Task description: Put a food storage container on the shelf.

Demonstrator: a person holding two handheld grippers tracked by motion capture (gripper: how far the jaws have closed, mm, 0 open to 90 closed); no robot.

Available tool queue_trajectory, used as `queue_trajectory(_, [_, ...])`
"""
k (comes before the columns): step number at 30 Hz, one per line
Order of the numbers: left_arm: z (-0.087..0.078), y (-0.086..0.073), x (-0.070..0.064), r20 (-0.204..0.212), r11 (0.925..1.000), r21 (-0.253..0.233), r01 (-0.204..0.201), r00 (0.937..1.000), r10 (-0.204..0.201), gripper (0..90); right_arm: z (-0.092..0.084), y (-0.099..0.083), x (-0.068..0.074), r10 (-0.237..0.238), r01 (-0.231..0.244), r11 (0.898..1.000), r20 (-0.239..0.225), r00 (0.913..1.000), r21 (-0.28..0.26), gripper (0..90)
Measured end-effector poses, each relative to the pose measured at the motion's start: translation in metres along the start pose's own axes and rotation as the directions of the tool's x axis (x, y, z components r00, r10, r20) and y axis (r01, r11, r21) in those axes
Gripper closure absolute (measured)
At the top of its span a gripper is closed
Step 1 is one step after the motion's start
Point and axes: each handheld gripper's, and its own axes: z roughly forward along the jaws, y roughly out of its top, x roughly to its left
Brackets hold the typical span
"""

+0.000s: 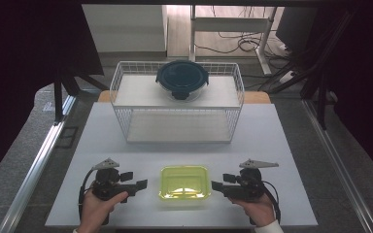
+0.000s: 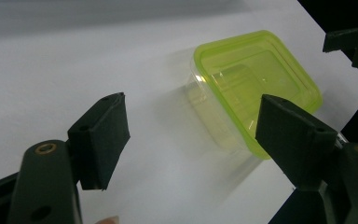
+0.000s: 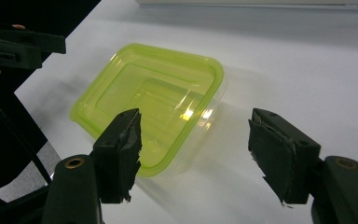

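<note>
While both grippers rest at the near table edge, the views read as follows.

High view, box: the green box sits lid-up on the white table, between the two grippers and apart from both; its long axis runs left to right, parallel to the near edge.
High view, grippers: the left gripper and the right gripper lie level, each held in a hand, tips facing the box from either side.
High view, background: a wire basket stands farther back, with a dark round container on its top.
Left gripper view: jaws released and spread wide, nothing between them; the box lies ahead on the table, its long axis slanting from upper left to lower right.
Right gripper view: jaws released, clear of the box, which lies ahead toward the left jaw, turned diagonally.
</note>
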Motion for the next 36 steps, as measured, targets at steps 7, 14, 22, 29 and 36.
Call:
queue_trajectory(7, [0.008, -0.001, 0.006, 0.029, 0.9986, 0.014, 0.052, 0.9982, -0.052, 24.9, 0.003, -0.001, 0.001, 0.018, -0.018, 1.000, -0.012, 0.9998, 0.011, 34.4])
queue_trajectory(14, [0.021, 0.000, 0.012, 0.064, 0.9940, 0.046, 0.099, 0.9927, -0.102, 28.1, 0.015, -0.002, 0.002, 0.018, -0.018, 0.999, -0.020, 0.9996, 0.037, 34.7])
queue_trajectory(22, [0.035, 0.003, 0.008, 0.095, 0.9914, 0.066, 0.113, 0.9883, -0.119, 29.4, 0.022, -0.002, -0.005, 0.057, -0.055, 0.998, -0.038, 0.9977, 0.041, 36.9])
queue_trajectory(29, [0.052, 0.005, 0.007, 0.157, 0.9867, 0.093, 0.133, 0.9767, -0.146, 36.3, 0.028, -0.002, -0.009, 0.091, -0.089, 0.995, -0.047, 0.9948, 0.046, 40.3])
queue_trajectory(36, [0.059, 0.004, 0.009, 0.192, 0.9796, 0.107, 0.170, 0.9633, -0.188, 40.4, 0.038, -0.004, -0.010, 0.106, -0.101, 0.993, -0.068, 0.9920, 0.069, 43.8])
